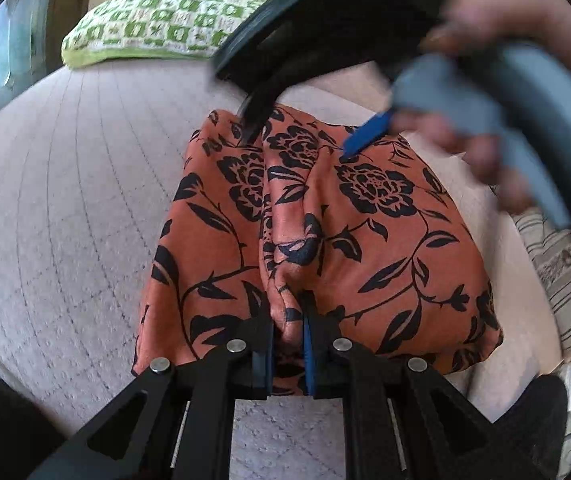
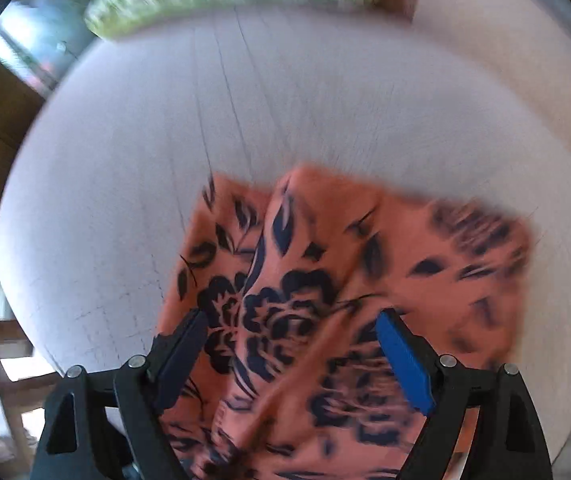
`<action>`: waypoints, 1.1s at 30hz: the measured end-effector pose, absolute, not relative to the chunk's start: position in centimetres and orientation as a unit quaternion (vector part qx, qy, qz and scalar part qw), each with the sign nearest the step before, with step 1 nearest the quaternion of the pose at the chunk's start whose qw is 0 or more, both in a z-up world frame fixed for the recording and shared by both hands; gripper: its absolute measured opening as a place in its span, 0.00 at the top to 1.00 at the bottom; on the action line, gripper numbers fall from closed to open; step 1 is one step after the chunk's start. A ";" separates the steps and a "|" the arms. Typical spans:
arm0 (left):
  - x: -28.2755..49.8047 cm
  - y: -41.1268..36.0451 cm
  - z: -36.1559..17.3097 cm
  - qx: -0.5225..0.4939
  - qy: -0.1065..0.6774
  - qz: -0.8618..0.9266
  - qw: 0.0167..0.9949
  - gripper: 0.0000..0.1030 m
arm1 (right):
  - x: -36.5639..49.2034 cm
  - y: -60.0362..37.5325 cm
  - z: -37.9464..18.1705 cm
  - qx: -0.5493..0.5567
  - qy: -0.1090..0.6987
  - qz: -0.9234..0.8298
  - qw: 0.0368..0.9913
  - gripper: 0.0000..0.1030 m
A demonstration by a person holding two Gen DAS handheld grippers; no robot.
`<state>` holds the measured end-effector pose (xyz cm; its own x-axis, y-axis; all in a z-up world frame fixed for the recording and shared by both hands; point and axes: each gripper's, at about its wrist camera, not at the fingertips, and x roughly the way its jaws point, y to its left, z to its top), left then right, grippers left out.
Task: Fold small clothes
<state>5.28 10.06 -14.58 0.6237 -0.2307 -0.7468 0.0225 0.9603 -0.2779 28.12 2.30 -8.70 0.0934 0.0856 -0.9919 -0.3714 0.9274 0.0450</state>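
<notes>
Left wrist: left claw (image 1: 288,344) clenched on near hem of orange floral garment (image 1: 325,240) lying on bed (image 1: 65,200) — right claw (image 2: 291,344) released above it. Risk: pinch slips, fold bunches.

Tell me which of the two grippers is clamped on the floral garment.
The left gripper: its jaws pinch a fold of the orange floral garment at its near edge. The right gripper hangs above it with jaws spread wide, gripping nothing.
</notes>
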 end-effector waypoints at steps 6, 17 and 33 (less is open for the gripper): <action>5.0 9.5 -13.6 -0.109 0.388 -0.055 0.914 0.89 | 28.5 -1.1 -8.5 -0.041 0.646 0.151 0.747 0.71; 2.5 11.3 -12.1 -0.118 0.377 -0.038 0.918 0.89 | 26.4 -1.5 -5.2 0.046 0.588 0.267 0.762 0.71; 2.8 10.8 -13.3 -0.121 0.399 -0.044 0.908 0.88 | 25.9 4.6 -9.7 -0.153 0.631 0.152 0.746 0.35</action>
